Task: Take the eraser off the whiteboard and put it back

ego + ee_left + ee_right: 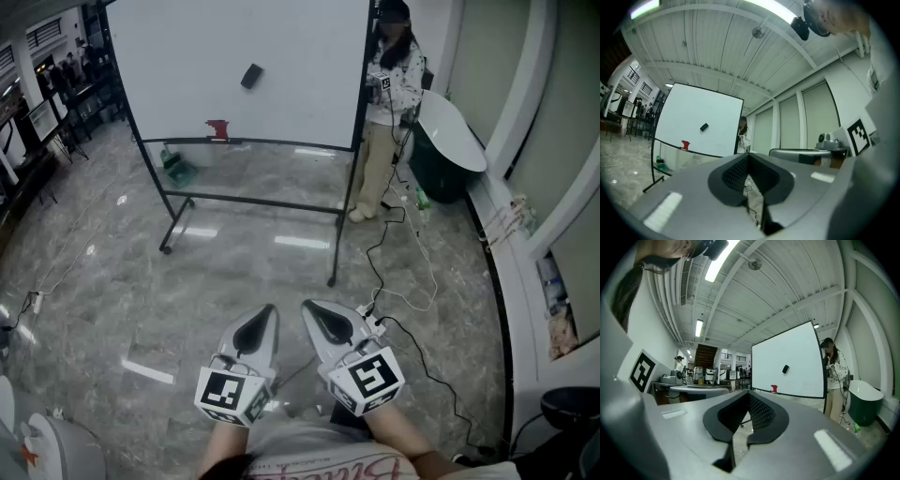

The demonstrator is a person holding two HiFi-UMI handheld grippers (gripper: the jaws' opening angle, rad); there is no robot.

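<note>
- Eraser point(251, 76) is stuck on the whiteboard point(169, 56), around the upper middle of the panel, a small dark block tilted a bit
- it's well apart from both grippers, way off across the marble floor point(112, 281), nothing touching it
- left gripper point(266, 311) is held low and level, jaws closed together, nothing between them
- right gripper point(310, 307) is just beside it, same deal: pads meet at the tip, empty
- in the left gripper view the eraser shows up and left of the jaw tips, in the right gripper view up and right
- small red thing point(217, 129) on the board's bottom rail, below and left of the eraser
- a person point(389, 84) stands at the board's right edge
</note>
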